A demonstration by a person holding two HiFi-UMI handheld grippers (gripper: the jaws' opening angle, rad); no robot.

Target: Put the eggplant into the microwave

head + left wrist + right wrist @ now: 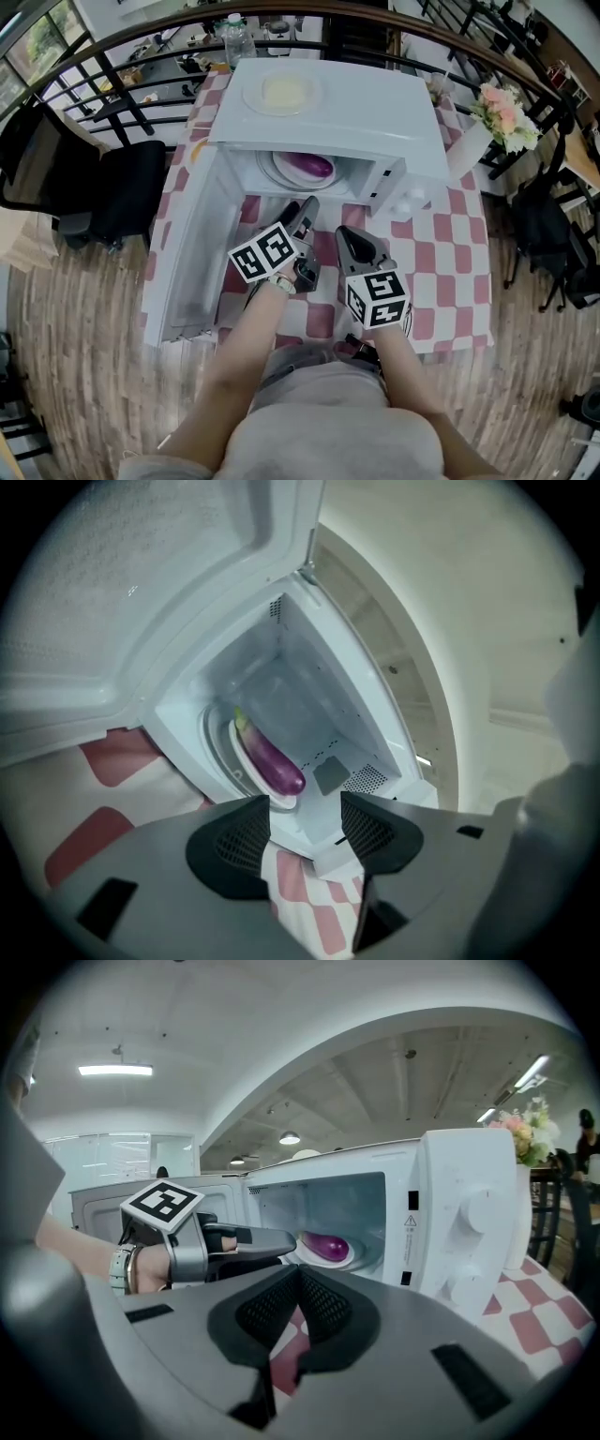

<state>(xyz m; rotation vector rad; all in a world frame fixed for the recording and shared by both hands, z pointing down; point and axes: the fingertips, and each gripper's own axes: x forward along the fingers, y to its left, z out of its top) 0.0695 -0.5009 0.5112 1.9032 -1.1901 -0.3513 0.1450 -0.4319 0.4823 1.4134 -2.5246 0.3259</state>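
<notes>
The purple eggplant lies on a white plate inside the white microwave, whose door hangs wide open to the left. In the left gripper view the eggplant sits beyond the jaws, deep in the cavity. My left gripper hovers just in front of the opening, open, with nothing between its pads. My right gripper is beside it, a little further back, shut and empty. The right gripper view shows the left gripper pointing at the eggplant.
The microwave stands on a red-and-white checkered tablecloth. A plate rests on top of the microwave. Flowers stand at the right, a water bottle behind, a black chair at the left.
</notes>
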